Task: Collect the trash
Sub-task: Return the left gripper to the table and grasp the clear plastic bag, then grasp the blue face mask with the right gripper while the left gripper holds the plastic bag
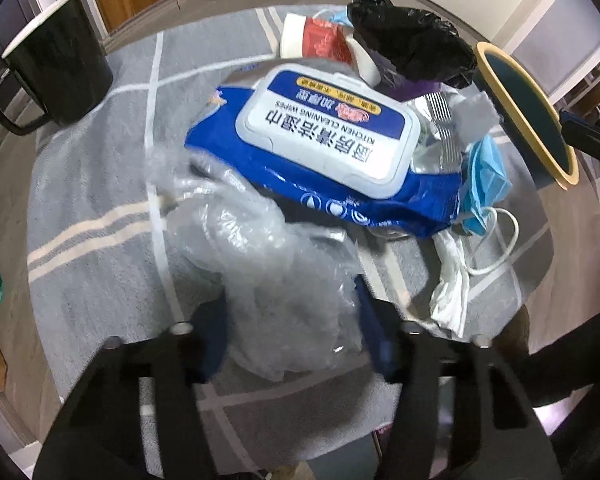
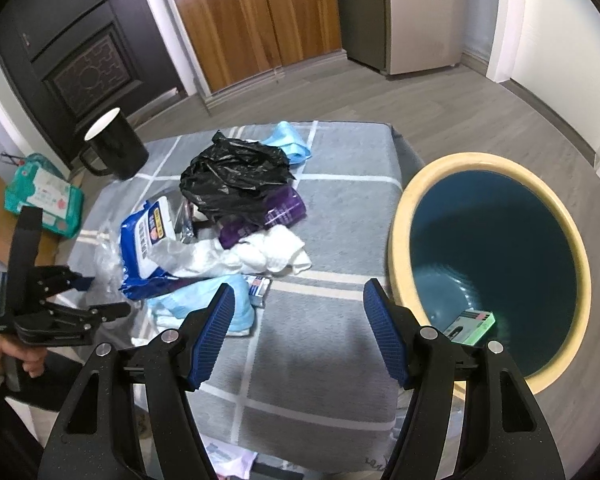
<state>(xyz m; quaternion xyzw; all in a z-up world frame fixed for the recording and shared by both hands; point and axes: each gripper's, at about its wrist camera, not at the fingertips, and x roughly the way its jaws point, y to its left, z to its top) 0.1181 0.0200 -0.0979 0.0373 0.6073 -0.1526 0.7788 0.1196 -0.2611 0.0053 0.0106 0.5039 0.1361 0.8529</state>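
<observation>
The left tongs (image 1: 288, 332) are gripping crumpled clear plastic wrap (image 1: 260, 264) at lower centre, needing transfer to the dark-blue cream-rimmed round bin (image 2: 400, 240); the right tongs (image 2: 298, 330) are hanging open, empty.

Left gripper (image 1: 292, 344) angled steeply down; right gripper (image 2: 298, 332) gaping.

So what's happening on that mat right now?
A person is clearing a trash pile off the grey mat. The left tool is down over the crumpled clear plastic, with the plastic between its fingers beside the blue wipes pack. The right tool is open and empty next to the bin, which already holds a green box.
</observation>
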